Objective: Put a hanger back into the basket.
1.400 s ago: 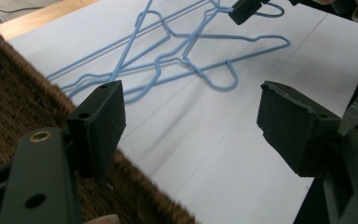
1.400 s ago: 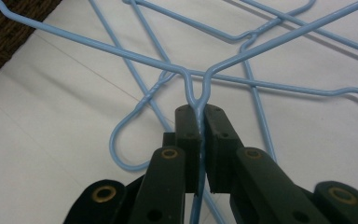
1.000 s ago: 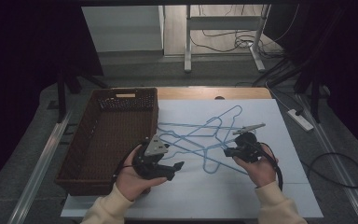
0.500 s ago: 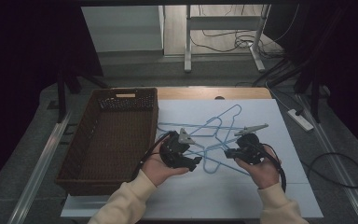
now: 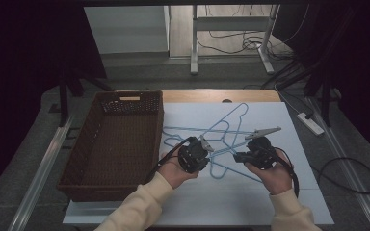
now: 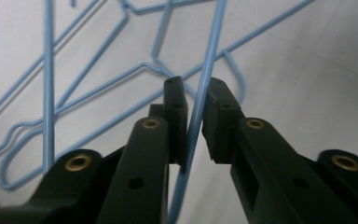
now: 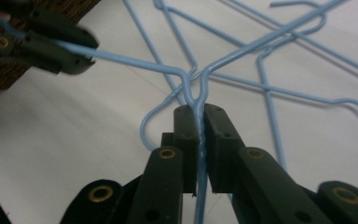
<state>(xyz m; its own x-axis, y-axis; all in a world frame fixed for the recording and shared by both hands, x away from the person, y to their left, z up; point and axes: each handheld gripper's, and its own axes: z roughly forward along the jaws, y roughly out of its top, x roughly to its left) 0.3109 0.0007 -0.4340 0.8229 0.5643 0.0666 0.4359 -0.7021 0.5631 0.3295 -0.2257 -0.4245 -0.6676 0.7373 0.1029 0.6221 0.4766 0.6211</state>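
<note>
Several blue wire hangers (image 5: 224, 126) lie tangled on the white table sheet. My right gripper (image 5: 236, 156) is shut on the twisted neck of one hanger (image 7: 200, 91), just below its hook, as the right gripper view (image 7: 199, 112) shows. My left gripper (image 5: 206, 153) reaches in from the left. Its jaws have just been closing, and they now pinch a straight arm of that same hanger (image 6: 200, 70). In the left gripper view (image 6: 195, 86) the wire runs up between the pads. The right gripper view also shows the left gripper (image 7: 81, 58) clamped on that arm.
A brown wicker basket (image 5: 79, 159) stands at the left of the table, beside my left hand. Two grey clips (image 5: 262, 131) sit among the hangers. A power strip (image 5: 309, 122) and cables lie on the floor at the right.
My left hand moved right, away from the basket, to the hangers, and its wide-open jaws closed around a hanger arm. The right hand kept its place and its grip.
</note>
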